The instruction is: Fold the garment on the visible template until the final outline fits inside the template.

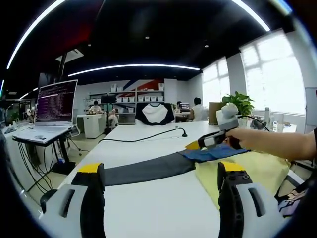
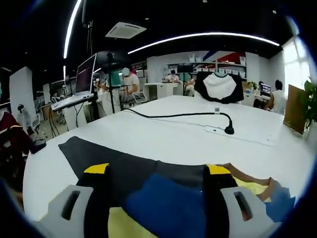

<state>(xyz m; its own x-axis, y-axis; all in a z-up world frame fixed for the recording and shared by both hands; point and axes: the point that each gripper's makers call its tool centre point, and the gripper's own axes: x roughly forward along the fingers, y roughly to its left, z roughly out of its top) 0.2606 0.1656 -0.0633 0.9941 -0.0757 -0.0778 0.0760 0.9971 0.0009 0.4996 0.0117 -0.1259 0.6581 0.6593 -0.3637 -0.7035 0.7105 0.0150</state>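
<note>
In the left gripper view, the left gripper (image 1: 161,191) hangs over the white table (image 1: 148,144) with its jaws apart and nothing between them. The garment (image 1: 148,169), a dark grey band with a blue part, lies just ahead, its long axis running across the jaws from left to right over the yellow template (image 1: 247,171). The right gripper (image 1: 210,141) reaches in at the blue end, so it is the nearer one.

In the right gripper view, the right gripper (image 2: 156,193) seems clamped on the blue fabric (image 2: 166,206), which bunches between its jaws; the grey part stretches away to the left.
</note>
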